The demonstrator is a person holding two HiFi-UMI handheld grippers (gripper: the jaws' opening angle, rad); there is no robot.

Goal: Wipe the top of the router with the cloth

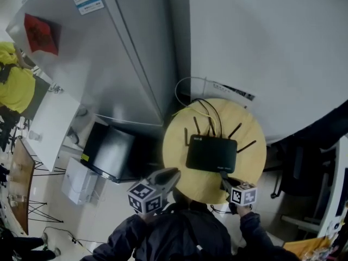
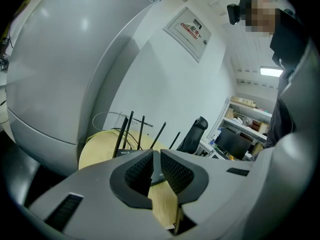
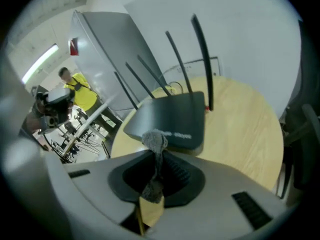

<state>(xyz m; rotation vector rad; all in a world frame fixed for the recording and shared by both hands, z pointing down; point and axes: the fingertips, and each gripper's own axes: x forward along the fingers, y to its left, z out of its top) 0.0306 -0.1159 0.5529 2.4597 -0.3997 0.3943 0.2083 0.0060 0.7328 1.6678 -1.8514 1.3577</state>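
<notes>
- Flat matte-black plastic router (image 3: 170,119), thin upright antennas — white lettering, perhaps "WiFi 6".
- My right gripper (image 3: 156,156) clamps the fuzzy grey cloth (image 3: 155,140) — my left gripper (image 2: 156,160) closed, empty.

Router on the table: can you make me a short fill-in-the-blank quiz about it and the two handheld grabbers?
1. The black router sits on a round ___ table.
2. The cloth pinched in the right gripper is ___ in colour.
3. The left gripper, jaws together, holds ___.
Missing words: wooden; grey; nothing.
</notes>
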